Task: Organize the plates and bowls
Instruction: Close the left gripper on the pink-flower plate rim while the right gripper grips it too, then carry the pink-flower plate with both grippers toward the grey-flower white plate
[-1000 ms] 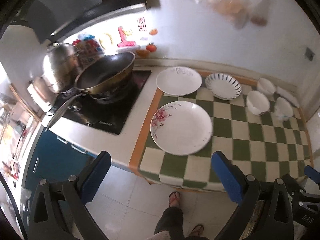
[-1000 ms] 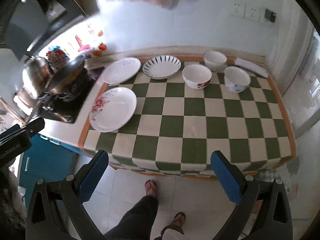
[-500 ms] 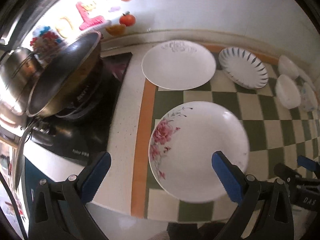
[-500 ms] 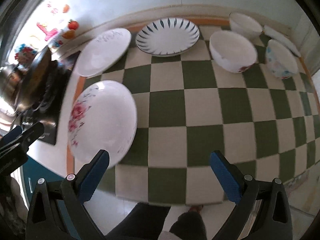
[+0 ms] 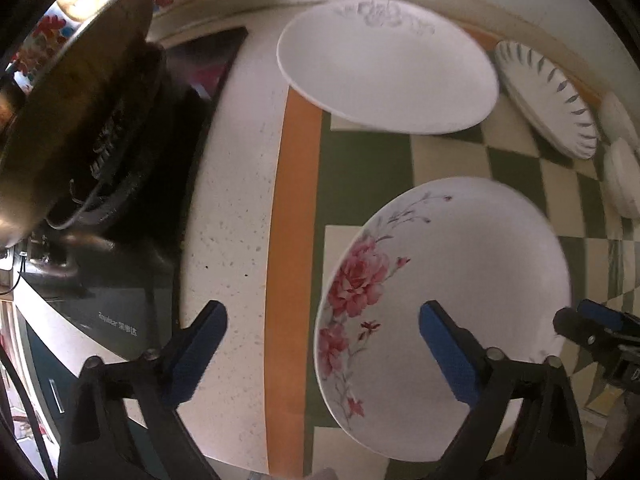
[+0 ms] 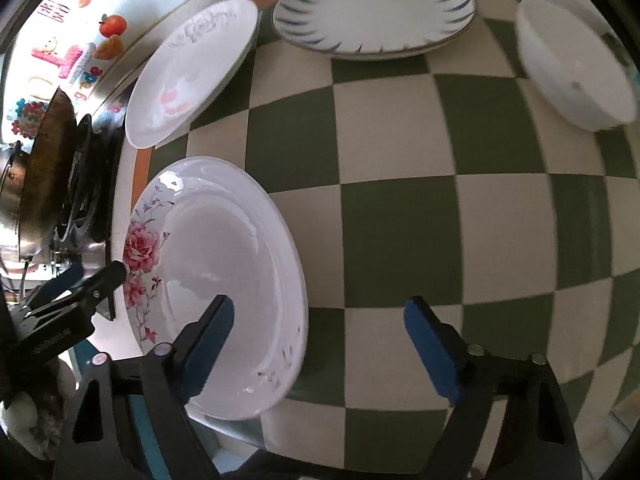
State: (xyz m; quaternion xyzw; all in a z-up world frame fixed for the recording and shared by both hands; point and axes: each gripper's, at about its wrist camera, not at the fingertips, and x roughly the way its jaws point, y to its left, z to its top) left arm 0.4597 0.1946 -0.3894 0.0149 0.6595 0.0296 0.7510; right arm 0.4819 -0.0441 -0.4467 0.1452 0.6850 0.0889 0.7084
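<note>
We see the tabletop [image 6: 400,216] under its green-and-cream checked cloth fill most of both frames, viewed steeply from above, since both claws point down at it. At the left of each frame a dark pan [image 5: 68,92] sits on a black stove [image 5: 128,264], its far side cut off by the frame edge.

The rose-painted plate [image 5: 460,280] lies at the lower right of the left view and the lower left of the right view. Above it sits a plain white plate [image 5: 384,72], and further right a blue-streaked plate [image 6: 376,12]. A white bowl [image 6: 576,76] is blurred at the upper right of the right view; other bowls beyond it are too cropped to make out.

The left claw [image 5: 324,354] stands apart, straddling the rose plate's left rim; its jaws have just been closing, and we cannot tell if the pads touch. The right claw [image 6: 320,350] is likewise apart and has just been closing, straddling the right rim.
</note>
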